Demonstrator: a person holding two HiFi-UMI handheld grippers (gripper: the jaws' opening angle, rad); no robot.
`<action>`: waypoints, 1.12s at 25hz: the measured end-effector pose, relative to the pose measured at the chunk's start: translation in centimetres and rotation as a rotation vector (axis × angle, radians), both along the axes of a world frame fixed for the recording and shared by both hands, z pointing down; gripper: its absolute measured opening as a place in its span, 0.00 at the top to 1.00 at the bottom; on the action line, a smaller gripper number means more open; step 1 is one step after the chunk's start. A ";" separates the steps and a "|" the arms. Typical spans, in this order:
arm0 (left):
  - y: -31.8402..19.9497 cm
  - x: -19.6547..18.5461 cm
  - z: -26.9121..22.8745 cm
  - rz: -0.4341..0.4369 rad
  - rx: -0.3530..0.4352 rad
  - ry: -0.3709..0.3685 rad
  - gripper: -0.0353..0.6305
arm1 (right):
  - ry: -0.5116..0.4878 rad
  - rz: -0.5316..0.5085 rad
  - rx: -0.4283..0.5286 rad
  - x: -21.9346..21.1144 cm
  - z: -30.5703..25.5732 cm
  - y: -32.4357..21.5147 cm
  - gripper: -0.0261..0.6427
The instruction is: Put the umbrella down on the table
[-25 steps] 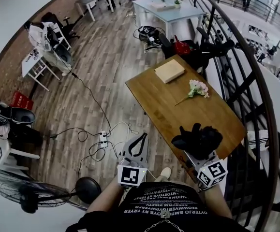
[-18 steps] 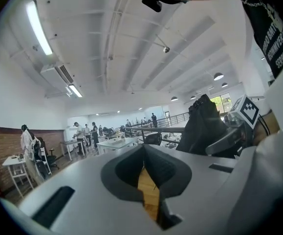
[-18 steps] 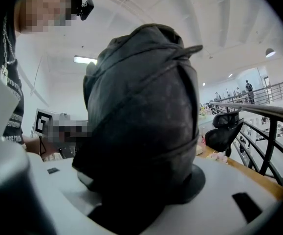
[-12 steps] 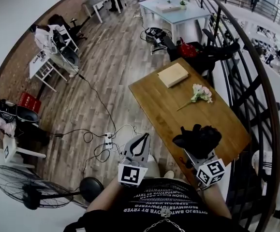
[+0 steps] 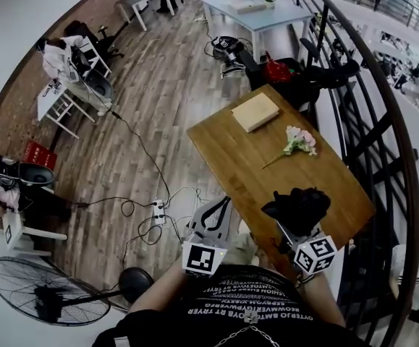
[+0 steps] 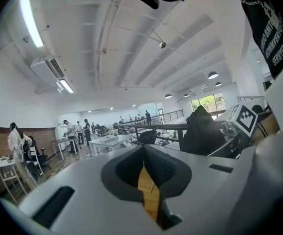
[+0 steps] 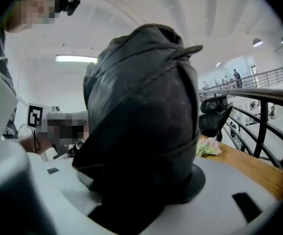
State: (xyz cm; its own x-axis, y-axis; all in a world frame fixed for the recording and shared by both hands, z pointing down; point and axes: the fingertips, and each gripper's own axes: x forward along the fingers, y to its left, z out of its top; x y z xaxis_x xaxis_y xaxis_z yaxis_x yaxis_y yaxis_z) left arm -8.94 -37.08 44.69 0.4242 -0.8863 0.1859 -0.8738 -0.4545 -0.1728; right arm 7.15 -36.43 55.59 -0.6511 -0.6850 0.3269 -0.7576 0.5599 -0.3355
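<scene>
**Left gripper**, grey two-jaw tool with black pads and a square-marker cube (image 5: 224, 204): held low in front of the torso, pointing forward and slightly downward. Jaws closed tip to tip, nothing between them.

**Right gripper**, same make (image 5: 293, 226): level with the left one and apart from it, angled a little downward. Jaws clamped on a folded black fabric umbrella (image 7: 141, 106).

**Left forearm** (image 5: 160, 296) and **right forearm** (image 5: 326, 301): both reach forward from the torso.

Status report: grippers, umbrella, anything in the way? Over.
Left gripper shut, empty. Right gripper shut on umbrella, over table's near end. Flowers, box farther along.
</scene>
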 end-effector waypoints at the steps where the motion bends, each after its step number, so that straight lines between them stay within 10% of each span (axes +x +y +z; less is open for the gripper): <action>1: -0.7 0.0 0.4 0.001 -0.008 -0.003 0.90 | 0.004 0.004 -0.011 0.1 0.4 -0.3 0.54; 28: -13.0 2.7 6.0 0.133 -0.131 0.036 0.90 | 0.113 0.056 -0.447 -0.7 17.3 -7.4 0.54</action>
State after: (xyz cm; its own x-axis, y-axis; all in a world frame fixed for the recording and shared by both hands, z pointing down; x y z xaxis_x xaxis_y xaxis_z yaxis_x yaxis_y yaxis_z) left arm -6.23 -50.04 50.68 0.5446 -0.7909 0.2791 -0.8089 -0.5833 -0.0743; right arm 6.49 -43.84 72.88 -0.5605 -0.4936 0.6649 -0.8281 0.3368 -0.4481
